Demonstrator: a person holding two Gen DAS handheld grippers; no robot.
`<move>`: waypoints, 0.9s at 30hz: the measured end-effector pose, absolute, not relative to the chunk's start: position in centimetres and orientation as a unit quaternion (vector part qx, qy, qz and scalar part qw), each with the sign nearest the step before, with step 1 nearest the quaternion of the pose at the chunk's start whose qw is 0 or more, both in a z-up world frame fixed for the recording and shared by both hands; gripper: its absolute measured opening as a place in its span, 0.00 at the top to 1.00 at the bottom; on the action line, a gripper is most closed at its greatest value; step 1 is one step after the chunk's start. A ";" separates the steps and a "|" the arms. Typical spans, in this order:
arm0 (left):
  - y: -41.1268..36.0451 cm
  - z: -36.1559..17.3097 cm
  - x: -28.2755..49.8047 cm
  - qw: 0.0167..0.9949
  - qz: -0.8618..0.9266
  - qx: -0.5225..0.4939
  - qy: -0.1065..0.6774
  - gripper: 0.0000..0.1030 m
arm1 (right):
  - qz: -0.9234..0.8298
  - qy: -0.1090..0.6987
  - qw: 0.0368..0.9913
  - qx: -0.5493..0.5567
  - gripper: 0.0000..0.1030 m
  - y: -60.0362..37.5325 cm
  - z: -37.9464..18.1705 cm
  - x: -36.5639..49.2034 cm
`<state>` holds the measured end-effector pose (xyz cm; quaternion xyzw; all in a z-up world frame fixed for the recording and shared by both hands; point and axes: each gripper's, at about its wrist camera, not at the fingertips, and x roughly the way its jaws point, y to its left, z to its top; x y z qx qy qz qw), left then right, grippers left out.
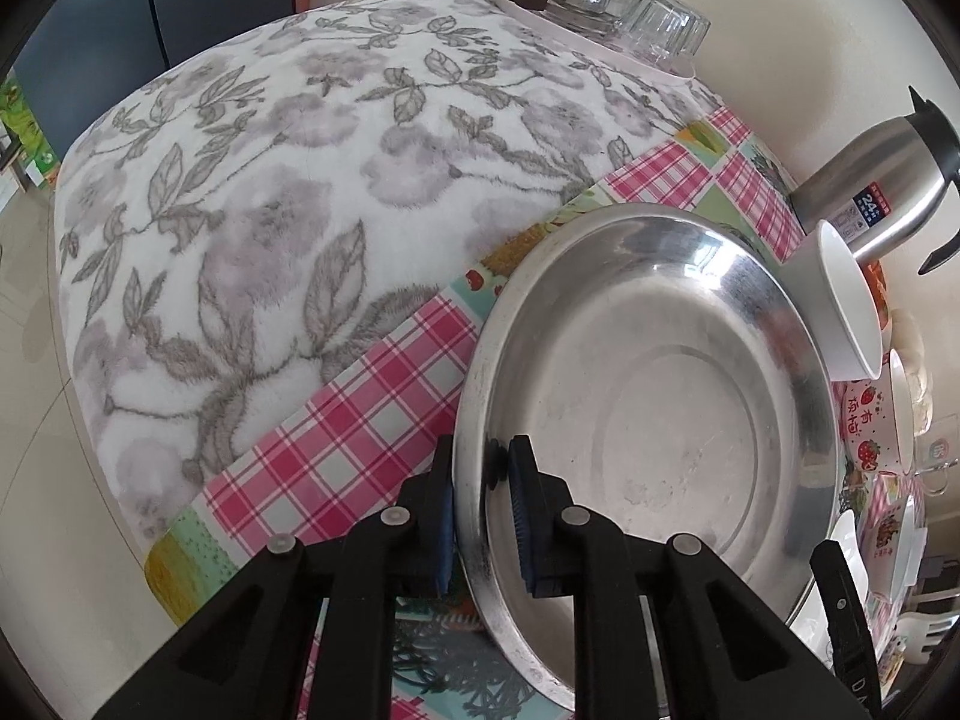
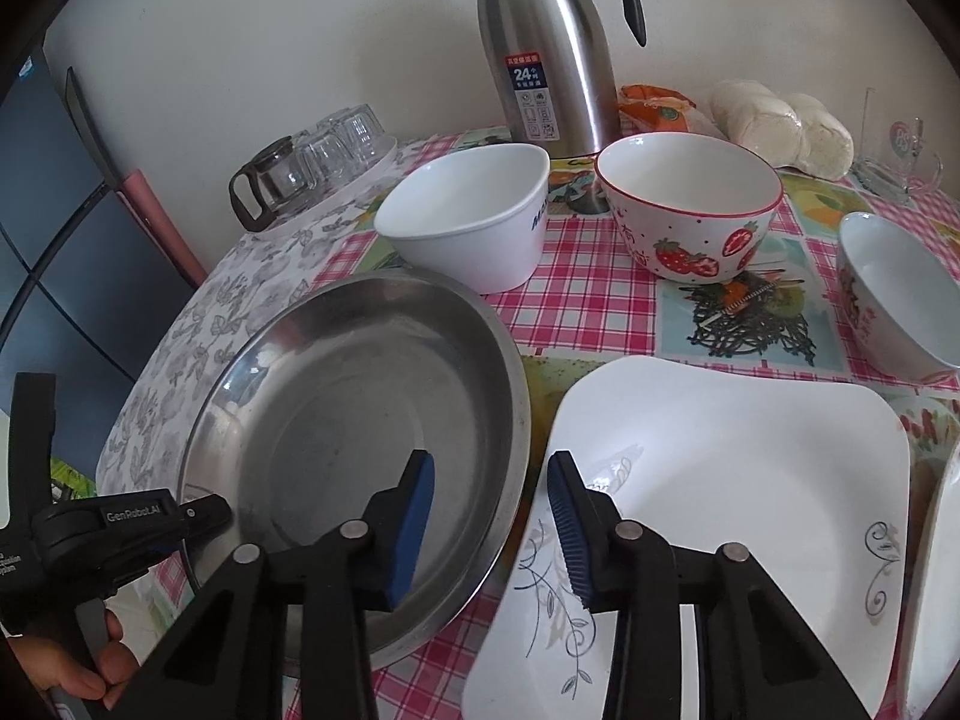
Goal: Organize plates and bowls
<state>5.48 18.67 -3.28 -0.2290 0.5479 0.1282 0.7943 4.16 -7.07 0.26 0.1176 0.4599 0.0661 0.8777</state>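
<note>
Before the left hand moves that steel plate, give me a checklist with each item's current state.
1. Left gripper jaws clamped on the steel plate rim, one pad each side: ok.
2. Plate clear of the table: cannot tell; it tilts up on the far side in the right wrist view.
3. Right gripper open and holding nothing: ok.
4. Right gripper out of the plate's way: not ok; one of its jaws hangs over the plate.
5. Square plate free to stack on: ok, nothing lies on it.
6. White bowl clear of the steel plate's far rim: cannot tell; they look close.
</note>
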 end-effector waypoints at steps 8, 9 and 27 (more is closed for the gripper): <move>19.4 -3.4 5.2 0.796 0.121 -0.244 0.540 0.84 | 0.080 0.462 0.873 0.134 0.69 -7.0 0.2 4.3; 19.5 -3.4 5.2 0.796 0.121 -0.247 0.539 0.84 | 0.082 0.463 0.872 0.137 0.69 -7.0 0.1 4.2; 20.6 -3.2 4.6 0.786 0.134 -0.268 0.541 0.85 | 0.093 0.490 0.854 0.147 0.86 -6.6 -1.3 4.5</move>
